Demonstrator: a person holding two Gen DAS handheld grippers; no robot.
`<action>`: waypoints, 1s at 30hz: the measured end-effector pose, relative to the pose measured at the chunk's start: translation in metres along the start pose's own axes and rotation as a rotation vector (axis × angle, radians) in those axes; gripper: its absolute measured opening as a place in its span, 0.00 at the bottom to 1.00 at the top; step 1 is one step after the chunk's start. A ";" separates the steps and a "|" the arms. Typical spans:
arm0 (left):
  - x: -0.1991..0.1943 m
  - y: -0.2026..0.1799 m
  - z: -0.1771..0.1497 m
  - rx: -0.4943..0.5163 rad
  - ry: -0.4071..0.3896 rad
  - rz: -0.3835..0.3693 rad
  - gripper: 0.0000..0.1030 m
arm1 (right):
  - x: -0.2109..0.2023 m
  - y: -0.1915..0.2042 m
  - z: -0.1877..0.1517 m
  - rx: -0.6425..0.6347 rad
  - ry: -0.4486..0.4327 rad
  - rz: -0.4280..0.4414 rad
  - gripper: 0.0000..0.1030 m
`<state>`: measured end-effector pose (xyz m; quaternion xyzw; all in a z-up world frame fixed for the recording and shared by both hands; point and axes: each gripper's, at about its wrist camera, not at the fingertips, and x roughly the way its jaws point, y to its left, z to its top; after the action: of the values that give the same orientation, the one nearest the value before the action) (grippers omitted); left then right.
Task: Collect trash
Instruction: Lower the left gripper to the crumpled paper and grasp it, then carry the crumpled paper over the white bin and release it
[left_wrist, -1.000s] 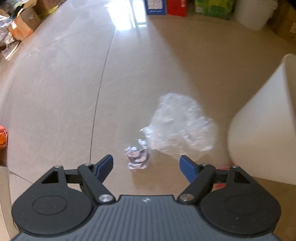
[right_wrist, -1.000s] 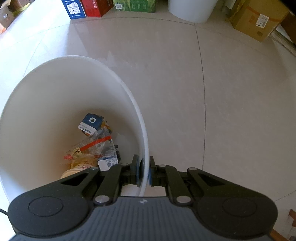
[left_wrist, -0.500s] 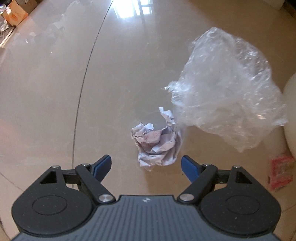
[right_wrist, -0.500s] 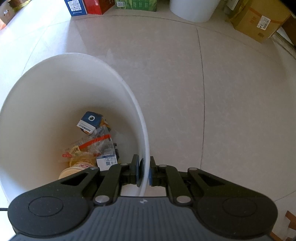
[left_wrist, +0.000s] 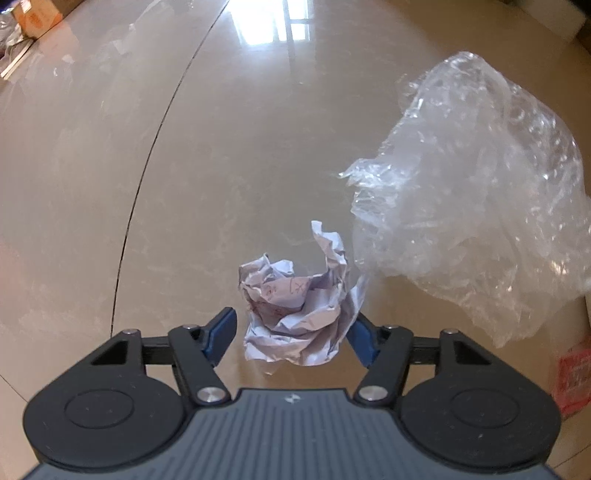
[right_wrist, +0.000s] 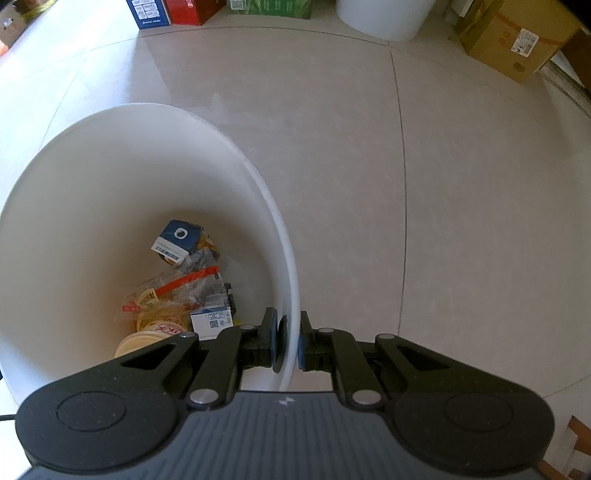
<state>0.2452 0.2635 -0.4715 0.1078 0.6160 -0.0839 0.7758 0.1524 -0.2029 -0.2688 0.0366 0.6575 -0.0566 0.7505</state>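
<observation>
A crumpled ball of white paper (left_wrist: 295, 295) with red scribbles lies on the glossy beige floor. My left gripper (left_wrist: 291, 336) points down at it with a blue pad on either side, and its jaws are closing. The right pad meets the paper's edge; the left pad (left_wrist: 221, 332) stands a sliver off. A crinkled clear plastic bag (left_wrist: 472, 206) lies just right of the ball. My right gripper (right_wrist: 286, 343) is shut on the rim of the white bin (right_wrist: 110, 184), which holds cartons, wrappers and a noodle cup (right_wrist: 177, 295).
A red wrapper (left_wrist: 572, 376) lies on the floor at the right edge of the left wrist view. Along the far wall stand a blue box (right_wrist: 147, 11), a red box, a white bucket (right_wrist: 384, 14) and a cardboard carton (right_wrist: 517, 40).
My left gripper has dropped towards the floor, so the paper ball now sits between its pads, and the jaws have narrowed. The right gripper and the bin have kept still.
</observation>
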 end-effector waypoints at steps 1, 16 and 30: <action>0.000 -0.001 -0.001 -0.001 -0.007 0.005 0.62 | 0.000 0.001 0.000 -0.006 -0.001 -0.001 0.12; -0.012 -0.007 0.003 -0.007 -0.046 -0.001 0.44 | -0.003 0.000 -0.002 -0.002 -0.009 0.001 0.12; -0.063 -0.006 0.013 -0.014 0.015 0.064 0.42 | -0.004 -0.002 0.000 0.018 -0.008 -0.002 0.12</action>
<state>0.2419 0.2537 -0.4080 0.1226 0.6188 -0.0537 0.7741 0.1513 -0.2045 -0.2650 0.0425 0.6541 -0.0633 0.7526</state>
